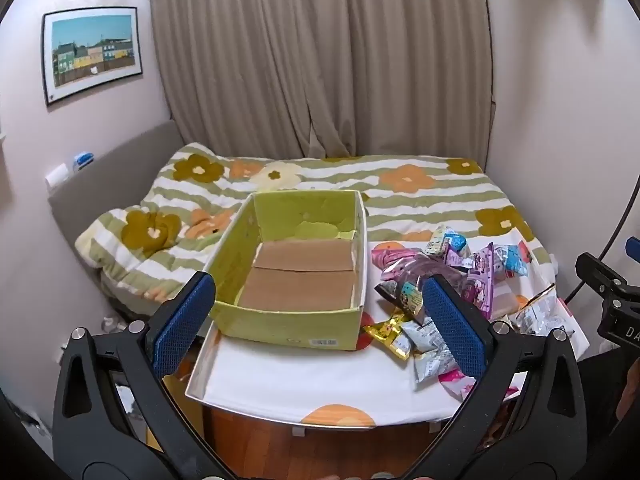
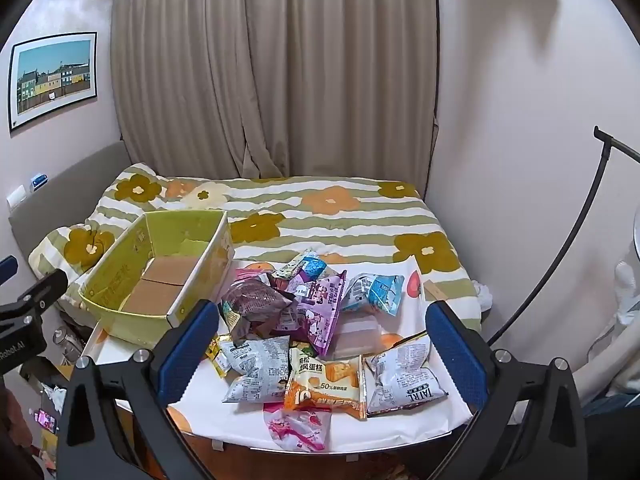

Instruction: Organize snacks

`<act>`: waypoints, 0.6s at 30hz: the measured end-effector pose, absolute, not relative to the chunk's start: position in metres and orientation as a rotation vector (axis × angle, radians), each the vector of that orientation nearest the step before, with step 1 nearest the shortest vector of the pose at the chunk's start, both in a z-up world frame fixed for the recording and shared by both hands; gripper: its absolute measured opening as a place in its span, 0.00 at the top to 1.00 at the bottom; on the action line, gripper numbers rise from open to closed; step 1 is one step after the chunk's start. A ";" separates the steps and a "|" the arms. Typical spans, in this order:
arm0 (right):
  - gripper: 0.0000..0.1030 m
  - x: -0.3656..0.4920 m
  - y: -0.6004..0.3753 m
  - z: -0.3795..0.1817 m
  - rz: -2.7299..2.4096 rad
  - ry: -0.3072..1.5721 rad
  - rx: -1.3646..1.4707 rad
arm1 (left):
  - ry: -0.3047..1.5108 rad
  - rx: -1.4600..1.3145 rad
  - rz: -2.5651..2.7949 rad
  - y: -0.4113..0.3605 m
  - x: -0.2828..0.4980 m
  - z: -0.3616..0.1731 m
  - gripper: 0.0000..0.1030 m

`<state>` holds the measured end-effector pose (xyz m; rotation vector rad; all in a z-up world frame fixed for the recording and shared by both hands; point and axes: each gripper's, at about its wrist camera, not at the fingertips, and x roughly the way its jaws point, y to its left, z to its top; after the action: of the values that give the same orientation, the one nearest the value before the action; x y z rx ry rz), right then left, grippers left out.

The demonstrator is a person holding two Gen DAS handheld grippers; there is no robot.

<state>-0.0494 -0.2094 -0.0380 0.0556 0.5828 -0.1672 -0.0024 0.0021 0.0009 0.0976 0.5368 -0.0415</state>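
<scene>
Beside the green box [image 1: 296, 276], on its right, the snack packets [image 2: 304, 320] lie heaped on the white-covered worktop [image 1: 304, 380], none yet inside; the box shows only its bare cardboard floor. The right claw [image 2: 324, 356] hangs wide open and empty directly in front of the heap, with an orange cake packet [image 2: 324, 388] and a white packet [image 2: 404, 380] nearest its fingers. The left claw [image 1: 316, 328], equally spread and empty, faces the box instead. So the right hand looks better placed to pick, carrying leftward. Behind lies a flowered bed [image 2: 340, 216]

Pink packet [image 2: 296, 428] partly under orange packet [image 2: 326, 386]
</scene>
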 end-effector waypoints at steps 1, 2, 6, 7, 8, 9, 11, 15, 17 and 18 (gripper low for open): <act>0.00 -0.049 -0.210 -0.038 -0.168 0.582 0.051 | 0.537 0.093 -0.043 0.003 -0.004 0.001 0.00; 0.00 -0.049 -0.209 -0.038 -0.170 0.583 0.046 | 0.536 0.089 -0.045 0.004 -0.005 0.002 0.00; 0.00 -0.047 -0.210 -0.036 -0.171 0.581 0.040 | 0.557 0.082 -0.053 0.005 0.001 0.001 0.00; 0.00 -0.046 -0.210 -0.035 -0.173 0.579 0.038 | 0.568 0.085 -0.053 0.005 0.003 -0.001 0.00; 0.00 -0.046 -0.210 -0.034 -0.174 0.577 0.036 | 0.568 0.086 -0.054 0.005 0.004 -0.002 0.00; 0.00 -0.045 -0.211 -0.033 -0.174 0.575 0.035 | 0.570 0.084 -0.056 0.005 0.005 -0.003 0.00; 0.00 -0.044 -0.219 -0.029 -0.174 0.576 0.048 | 0.567 0.086 -0.056 0.007 0.004 0.000 0.00; 0.00 -0.042 -0.218 -0.029 -0.170 0.574 0.045 | 0.564 0.082 -0.058 0.008 0.003 -0.001 0.00; 0.00 -0.040 -0.216 -0.031 -0.169 0.576 0.049 | 0.564 0.082 -0.061 0.007 0.004 -0.002 0.00; 0.00 -0.042 -0.216 -0.030 -0.170 0.574 0.050 | 0.563 0.083 -0.061 0.006 0.004 -0.002 0.00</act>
<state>-0.0416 -0.2155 -0.0298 0.0501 0.5738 -0.1698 0.0038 0.0064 -0.0020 0.0828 0.5630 -0.0610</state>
